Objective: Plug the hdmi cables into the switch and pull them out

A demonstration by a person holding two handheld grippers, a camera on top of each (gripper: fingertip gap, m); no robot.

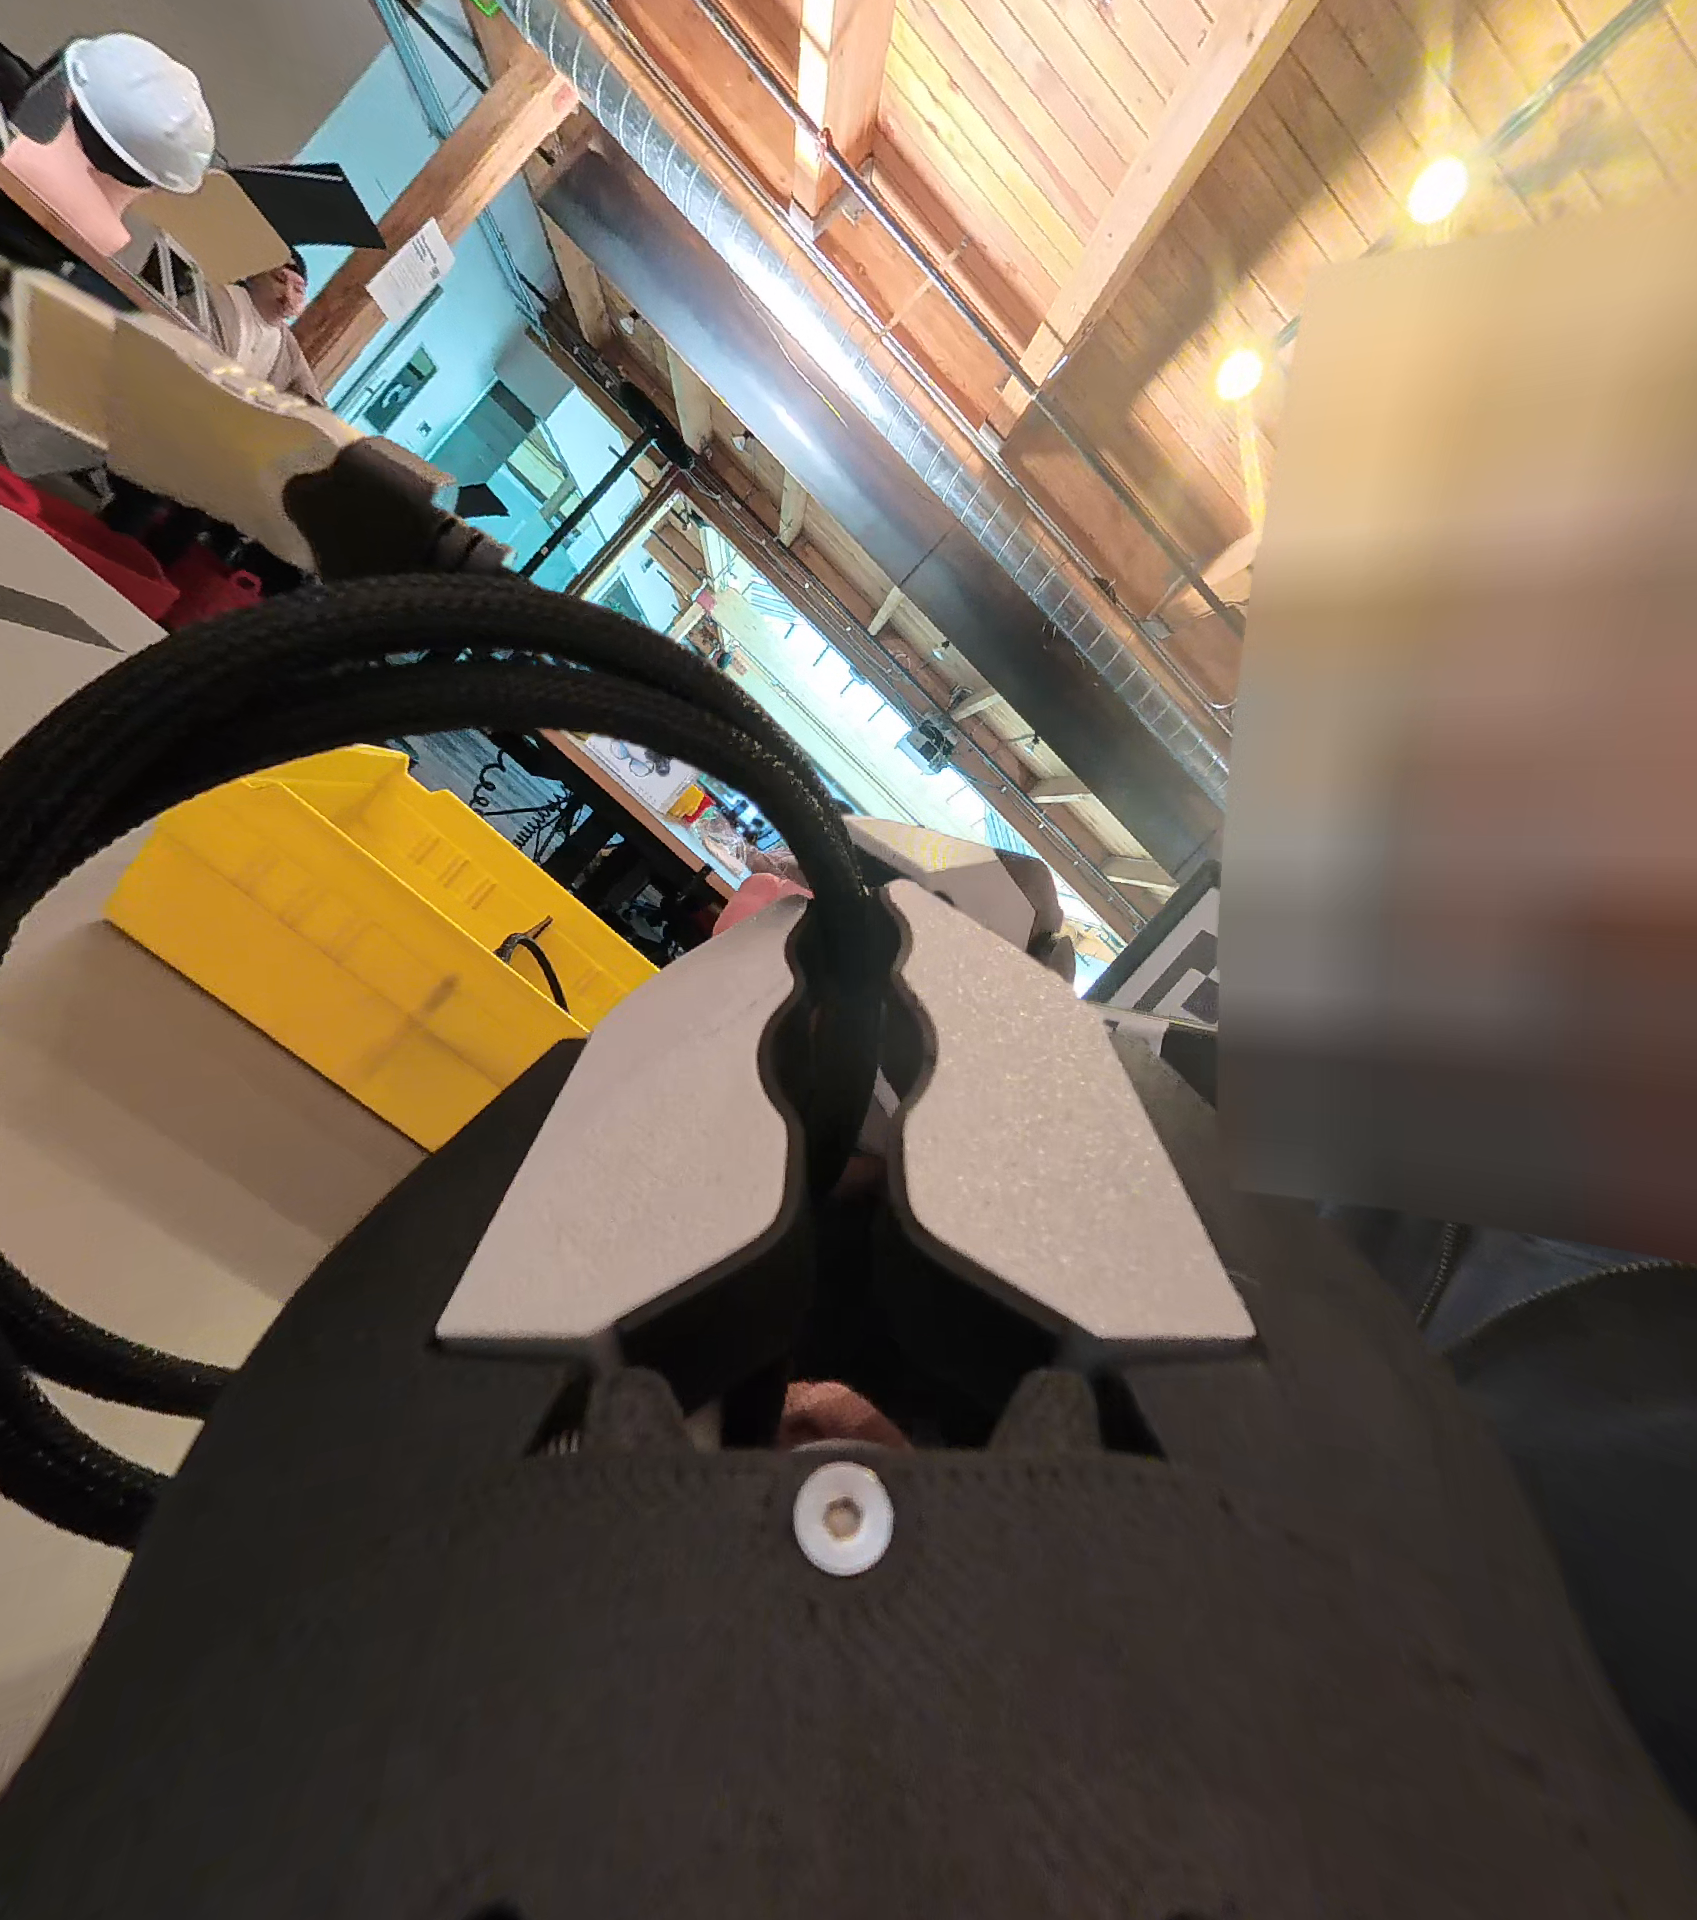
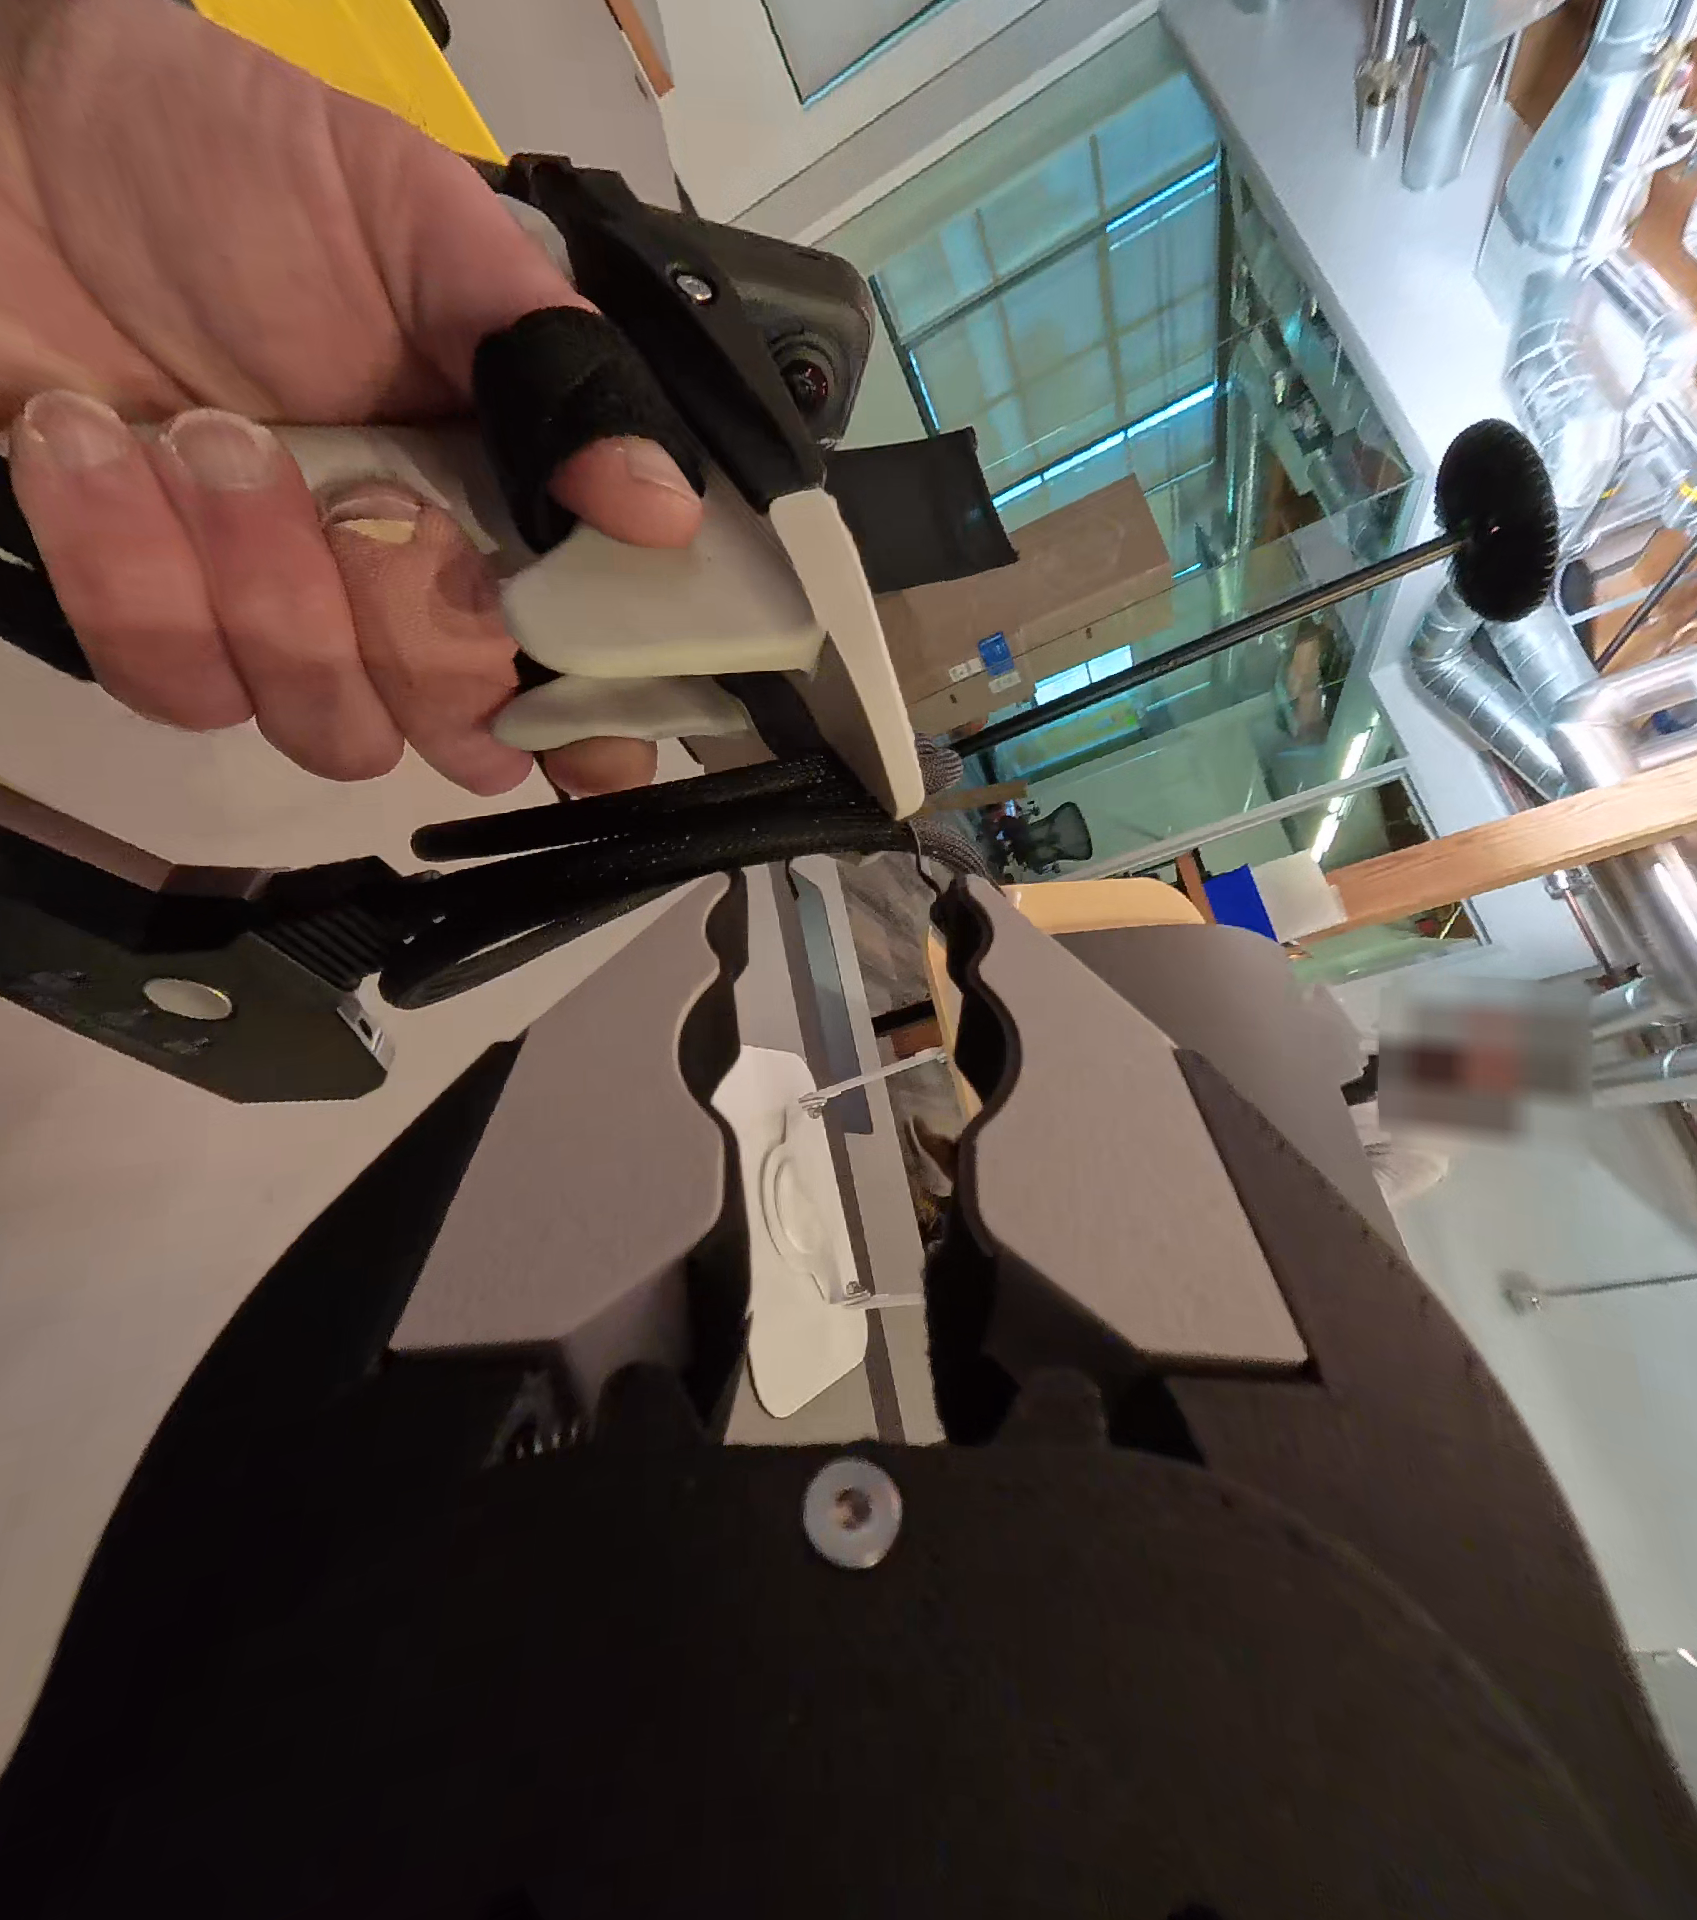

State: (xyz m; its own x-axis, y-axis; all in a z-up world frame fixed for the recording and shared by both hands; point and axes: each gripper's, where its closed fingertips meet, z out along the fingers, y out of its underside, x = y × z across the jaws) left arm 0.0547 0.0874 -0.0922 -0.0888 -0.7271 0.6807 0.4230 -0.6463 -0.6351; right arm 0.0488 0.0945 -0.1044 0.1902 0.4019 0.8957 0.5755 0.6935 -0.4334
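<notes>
The left hand-held gripper (image 1: 849, 920) is clenched on the black braided cable (image 1: 304, 675), pinched at its fingertips. The right hand-held gripper (image 2: 839, 883) stands released, tips just below the same cable (image 2: 667, 831). From it, at nine o'clock, the black switch (image 2: 148, 966) hangs off the worktop (image 2: 96, 1195). The cable looks light, floppy and grippy, coiling freely; I judge the stiff plug body the better hold for insertion.
</notes>
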